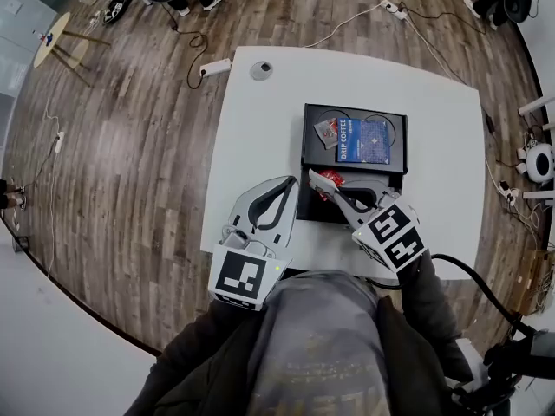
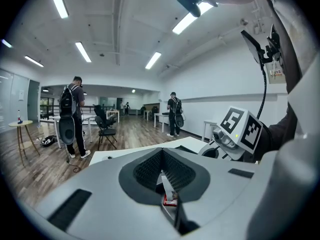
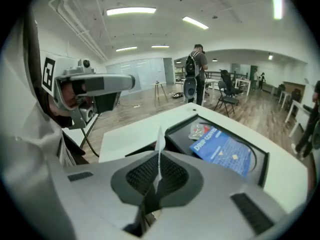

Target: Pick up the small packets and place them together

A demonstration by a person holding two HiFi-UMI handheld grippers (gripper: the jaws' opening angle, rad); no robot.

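- Overhead, head view: left gripper (image 1: 291,184) with jaws together over the white table (image 1: 260,120), just beside the black tray (image 1: 309,146); right gripper (image 1: 323,180) clamped on a small red-marked packet (image 1: 333,178) above the tray's near compartment.
- Far compartment: blue drip coffee packet (image 1: 364,141) next to a loose small packet (image 1: 326,130).
- Left gripper view: jaws pressed on a thin white-and-red packet (image 2: 170,196).
- Right gripper view: jaws pinched on the small red-marked packet, seen edge-on as an upright white strip.

Bright, even lighting; fisheye-warped edges
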